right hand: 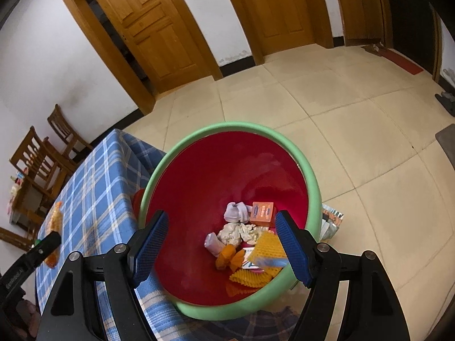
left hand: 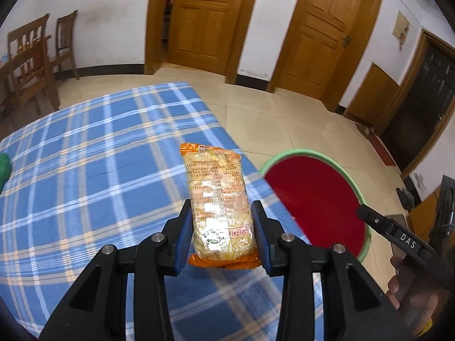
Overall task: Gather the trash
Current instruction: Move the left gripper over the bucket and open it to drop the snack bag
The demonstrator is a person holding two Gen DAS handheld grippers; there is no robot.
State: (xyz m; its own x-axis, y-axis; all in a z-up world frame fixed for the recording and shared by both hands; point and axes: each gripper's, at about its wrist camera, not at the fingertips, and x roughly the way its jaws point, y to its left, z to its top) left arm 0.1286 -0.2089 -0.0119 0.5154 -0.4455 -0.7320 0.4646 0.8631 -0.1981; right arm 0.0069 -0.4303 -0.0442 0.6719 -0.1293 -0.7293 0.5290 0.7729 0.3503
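Gripping an orange-ended clear plastic snack packet (left hand: pixel 220 207) between blue-padded fingers, left gripper (left hand: pixel 224 227) raised above the blue plaid tablecloth (left hand: pixel 85 156), near its edge. Beside the table, on the floor, a red bin with a green rim (right hand: pixel 314 187), holding crumpled paper (right hand: pixel 236 231), an orange carton (right hand: pixel 263 213) and yellow waffle-textured wrappers (right hand: pixel 267 245). Right gripper (right hand: pixel 221 247) spread wide above that bin, clasping nothing.

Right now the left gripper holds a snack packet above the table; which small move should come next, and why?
Probably carry the left gripper rightward over the red bin. It is shut on the orange snack packet, which hangs above the checked tablecloth, not the bin.
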